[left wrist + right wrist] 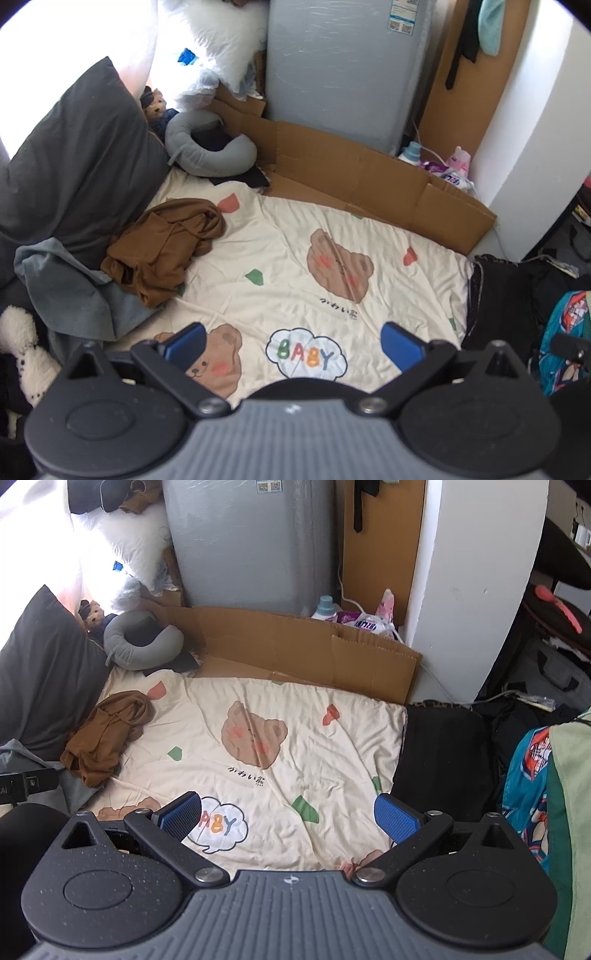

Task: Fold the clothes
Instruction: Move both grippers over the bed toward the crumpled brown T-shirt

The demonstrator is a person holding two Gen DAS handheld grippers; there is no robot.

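Two wrist cameras look down over a bed covered by a cream bear-print sheet [295, 258], printed with brown bear faces and a cloud reading "BABY".

The left tongs [293, 343] hover above the near edge of the sheet, blue pads spread wide with nothing between them. The right tongs [288, 812] hover likewise, wide apart and empty.

The garment to fold, a crumpled brown garment [162, 247], lies in a heap on the sheet at about 10 o'clock from both tongs, well apart from them. Its left side rests against a grey-blue cloth [74, 295] and a dark grey pillow [74, 162].

At 11 o'clock beyond it sits a grey neck pillow [207, 147]. Flattened cardboard [351, 173] lines the bed's far edge at 12 o'clock, before a grey appliance [343, 66]. A black cloth [439, 760] lies at 2 o'clock, beside the sheet's right edge.
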